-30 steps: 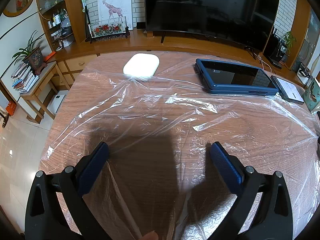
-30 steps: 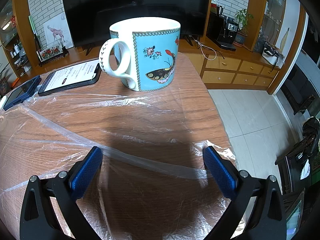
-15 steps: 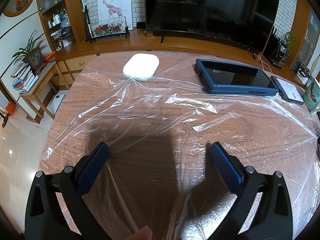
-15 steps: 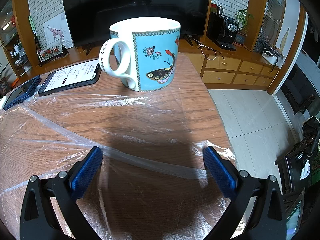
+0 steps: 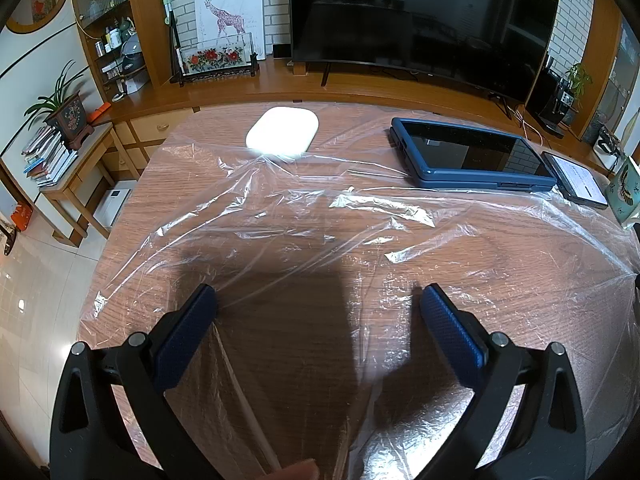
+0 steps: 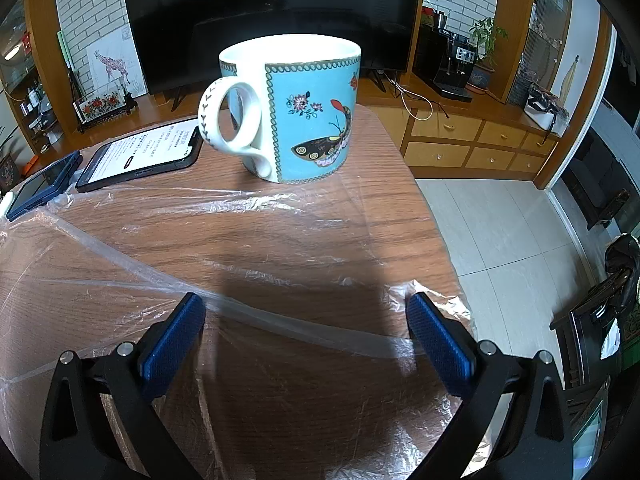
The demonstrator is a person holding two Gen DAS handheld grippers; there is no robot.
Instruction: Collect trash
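Note:
A large sheet of clear plastic film (image 5: 340, 232) lies spread and wrinkled over the wooden table (image 5: 192, 128); it also shows in the right wrist view (image 6: 248, 256). My left gripper (image 5: 318, 308) is open just above the film near the table's near edge, with film between its jaws. My right gripper (image 6: 306, 312) is open over the film at the table's right end, a raised fold of film (image 6: 280, 320) running between its jaws.
A white oval case (image 5: 282, 132) sits at the far edge on the film's corner. A blue-cased tablet (image 5: 468, 156) and a phone (image 5: 576, 178) lie beyond the film. A blue butterfly mug (image 6: 292, 108) stands close ahead of the right gripper, the phone (image 6: 144, 154) to its left.
Nothing has moved noticeably; both grippers stay open over the film. A fingertip shifts slightly at the bottom edge of the left wrist view.

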